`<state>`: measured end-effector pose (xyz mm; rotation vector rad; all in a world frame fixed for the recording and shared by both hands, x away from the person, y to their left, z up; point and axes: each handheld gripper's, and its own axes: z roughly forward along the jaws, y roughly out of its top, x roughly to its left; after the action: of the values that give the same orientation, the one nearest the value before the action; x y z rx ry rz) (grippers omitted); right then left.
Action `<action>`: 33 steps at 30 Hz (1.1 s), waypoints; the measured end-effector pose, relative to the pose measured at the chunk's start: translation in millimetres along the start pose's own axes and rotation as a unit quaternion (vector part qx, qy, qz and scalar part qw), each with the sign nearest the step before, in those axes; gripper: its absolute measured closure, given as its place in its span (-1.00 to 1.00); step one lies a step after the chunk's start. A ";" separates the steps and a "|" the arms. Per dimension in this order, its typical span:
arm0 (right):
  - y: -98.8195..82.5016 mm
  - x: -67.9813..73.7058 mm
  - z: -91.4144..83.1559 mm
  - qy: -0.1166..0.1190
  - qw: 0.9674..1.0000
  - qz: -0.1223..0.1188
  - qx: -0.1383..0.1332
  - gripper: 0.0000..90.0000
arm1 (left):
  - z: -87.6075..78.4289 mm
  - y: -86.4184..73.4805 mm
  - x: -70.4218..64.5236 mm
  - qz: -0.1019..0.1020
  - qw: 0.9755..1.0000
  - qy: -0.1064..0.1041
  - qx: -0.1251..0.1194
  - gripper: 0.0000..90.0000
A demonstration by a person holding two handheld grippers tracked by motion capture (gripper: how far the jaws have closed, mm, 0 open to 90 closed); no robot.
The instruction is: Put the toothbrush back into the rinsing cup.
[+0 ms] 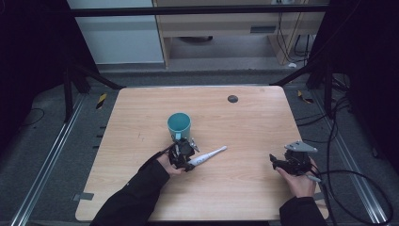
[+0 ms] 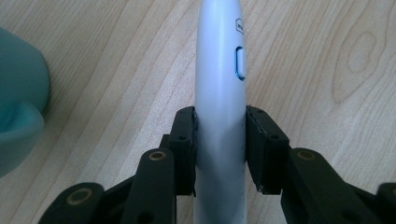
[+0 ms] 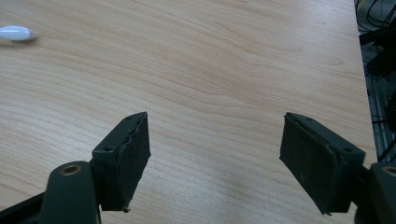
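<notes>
Wooden table (image 1: 244, 122) seen from above, with a person's two forearms entering from the near edge. The left gripper (image 1: 182, 153) sits near the table's centre, its jaws closed on the handle of a white electric toothbrush (image 1: 207, 157). The toothbrush lies low along the tabletop, its head end pointing right and slightly away; the pictures do not settle whether it rests on the wood. In the left gripper view the two pads (image 2: 184, 140) press both sides of the toothbrush (image 2: 219, 93) below its blue-rimmed button (image 2: 240, 63). A teal cup (image 1: 179, 125) stands upright just beyond the left gripper, open end up, close beside the held handle; its edge (image 2: 18, 98) appears at the left of the left gripper view. The right gripper (image 1: 288, 163) is held near the right front of the table, well apart from the toothbrush, jaws spread wide over bare wood (image 3: 210, 70), holding nothing. The toothbrush tip (image 3: 16, 33) shows far off in the right gripper view. A small dark disc (image 1: 232, 99) lies toward the far edge.
</notes>
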<state>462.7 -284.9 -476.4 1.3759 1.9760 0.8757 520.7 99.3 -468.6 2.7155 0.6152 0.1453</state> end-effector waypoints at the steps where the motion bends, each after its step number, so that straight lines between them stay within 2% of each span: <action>1: 0.1 -0.1 -0.2 -0.001 1.000 -0.001 0.000 -0.46 | 0.0 0.2 0.3 0.000 1.000 -0.001 0.001 0.46; 8: -0.7 -0.3 -0.9 0.002 1.000 -0.001 0.000 -0.45 | -0.1 -0.9 2.4 -0.002 1.000 -0.006 -0.006 0.47; 14: -1.2 -0.8 -1.1 0.006 1.000 -0.001 0.000 -0.44 | -1.6 -2.7 3.7 -0.008 1.000 -0.013 -0.025 0.47; 17: -1.9 -1.1 -2.2 0.007 1.000 0.000 -0.001 -0.44 | -8.2 -4.0 4.0 -0.015 0.999 -0.011 -0.040 0.47; 28: -3.5 -2.1 -1.7 0.004 1.000 -0.001 -0.001 -0.44 | -39.7 -9.1 5.5 -0.016 0.996 0.001 -0.082 0.47; 29: -3.5 -2.2 -1.1 0.005 1.000 -0.003 -0.001 -0.44 | -47.7 -10.2 5.3 -0.018 0.995 0.000 -0.098 0.47; 33: -4.1 -1.8 -0.9 0.003 1.000 -0.004 -0.001 -0.44 | -68.4 -14.0 5.0 -0.020 0.991 0.010 -0.133 0.47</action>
<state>460.2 -287.9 -478.9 1.3650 1.9829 0.8801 507.7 134.8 -409.7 2.4457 0.6099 0.2287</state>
